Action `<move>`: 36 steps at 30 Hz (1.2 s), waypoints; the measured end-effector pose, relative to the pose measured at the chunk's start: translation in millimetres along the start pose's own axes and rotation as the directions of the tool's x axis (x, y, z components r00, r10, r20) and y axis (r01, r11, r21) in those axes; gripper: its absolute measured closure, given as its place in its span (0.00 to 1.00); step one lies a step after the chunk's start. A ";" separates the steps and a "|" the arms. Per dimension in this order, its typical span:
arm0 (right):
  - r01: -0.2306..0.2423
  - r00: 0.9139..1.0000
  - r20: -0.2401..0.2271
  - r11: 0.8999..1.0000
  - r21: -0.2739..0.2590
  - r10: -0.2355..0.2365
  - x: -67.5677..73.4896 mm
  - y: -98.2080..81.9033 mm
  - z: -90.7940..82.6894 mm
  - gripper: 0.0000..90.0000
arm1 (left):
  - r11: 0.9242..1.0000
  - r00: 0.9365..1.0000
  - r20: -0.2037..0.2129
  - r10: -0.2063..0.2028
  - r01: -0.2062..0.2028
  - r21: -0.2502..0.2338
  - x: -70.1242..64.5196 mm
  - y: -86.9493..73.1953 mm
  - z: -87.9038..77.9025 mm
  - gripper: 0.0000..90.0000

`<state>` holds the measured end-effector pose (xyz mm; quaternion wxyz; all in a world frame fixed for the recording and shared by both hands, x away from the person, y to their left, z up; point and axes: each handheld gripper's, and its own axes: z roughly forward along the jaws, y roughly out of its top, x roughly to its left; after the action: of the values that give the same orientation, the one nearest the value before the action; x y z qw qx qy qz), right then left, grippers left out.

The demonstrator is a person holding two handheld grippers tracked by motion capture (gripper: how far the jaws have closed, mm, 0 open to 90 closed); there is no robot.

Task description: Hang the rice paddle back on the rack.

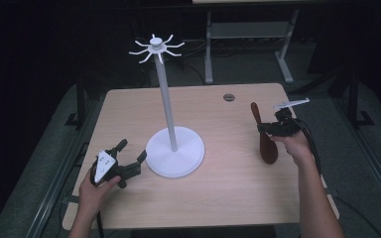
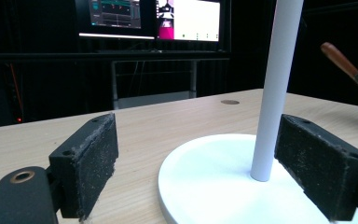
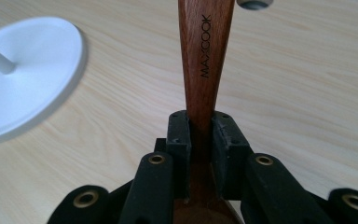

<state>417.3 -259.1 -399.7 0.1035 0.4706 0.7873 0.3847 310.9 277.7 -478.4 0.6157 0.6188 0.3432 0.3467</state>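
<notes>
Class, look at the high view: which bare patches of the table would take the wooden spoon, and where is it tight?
Bare wood lies along the near edge of the table, between the stand's base and the right gripper holding the wooden spoon, and across the far left corner. It is tight where the open left gripper sits beside the base.

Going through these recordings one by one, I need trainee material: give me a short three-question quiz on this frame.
1. True or false: the right tongs are shut on the dark brown wooden spoon.
2. What stands between the open left tongs? A) a mug B) the white metal stand with hooked top C) nothing
3. Fill in: the stand's round base rests on the light wooden ____.

Key: 1 true; 2 B, its pole stands between them, nearer one pad; 3 table.
</notes>
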 end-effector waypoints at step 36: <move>0.154 0.969 -0.156 0.960 -0.234 -0.194 74.3 19.8 -29.6 0.87 | 1.000 1.000 0.000 0.000 0.000 0.000 0.0 0.0 0.0 0.14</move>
<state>375.1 -208.0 -350.7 0.1181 0.3488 0.7842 0.4994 310.9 277.7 -478.4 0.6157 0.6187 0.3433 0.3468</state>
